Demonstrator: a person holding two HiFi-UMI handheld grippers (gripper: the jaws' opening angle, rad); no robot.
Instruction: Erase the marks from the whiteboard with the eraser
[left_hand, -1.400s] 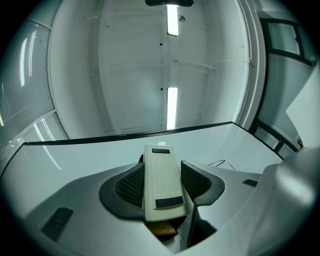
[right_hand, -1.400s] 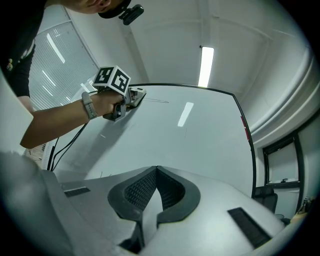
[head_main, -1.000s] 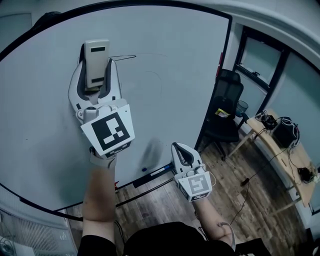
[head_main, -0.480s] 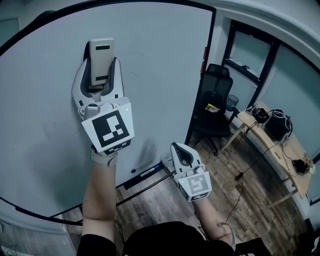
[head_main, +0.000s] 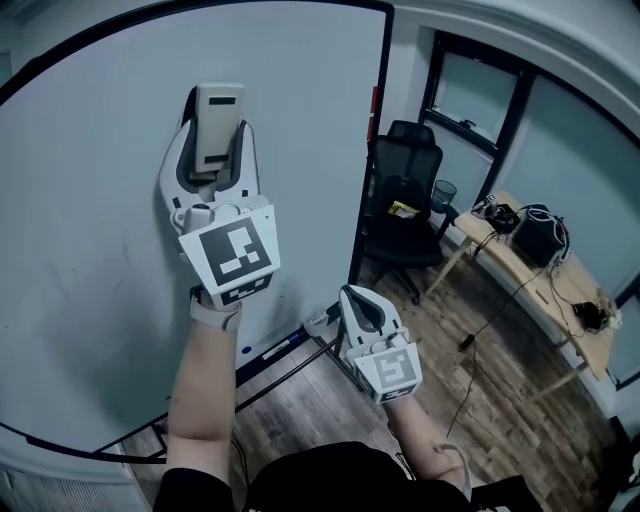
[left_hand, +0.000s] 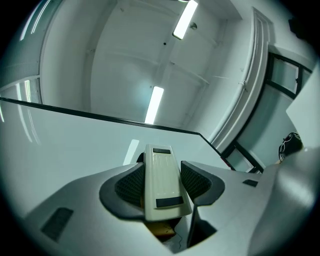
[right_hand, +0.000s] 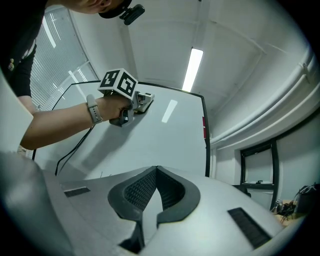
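In the head view the left gripper (head_main: 216, 128) is raised in the upper left of the frame, against the whiteboard (head_main: 90, 260), its marker cube (head_main: 232, 257) facing the camera. Its jaws are clamped on the eraser (head_main: 218, 120), a pale, oblong block that stands upright between them and sticks out past their tips. The left gripper view shows the same hold from behind: the ribbed pads (left_hand: 129, 186) press on both long sides of the eraser, whose far end points toward the board's dark top edge. Its wiping face seems to lie on the board, though the angle leaves the contact uncertain.

The board around the eraser looks nearly blank. A few faint specks sit in the left part of the head view, too small to make out as writing.

The right gripper (head_main: 357, 293) hangs lower, just right of centre in the head view, off the board and above the wooden floor (head_main: 300, 410). Its own view shows the jaws pressed together at the tips with nothing between them, and beyond them, in the upper left, the person's hand (right_hand: 112, 107) holding the other tool to the board.

Below the board a tray (head_main: 285, 345) carries a dark pen. To the right stand a black office chair (head_main: 400, 205) and, further right, a wooden desk (head_main: 560, 300) strewn with cables
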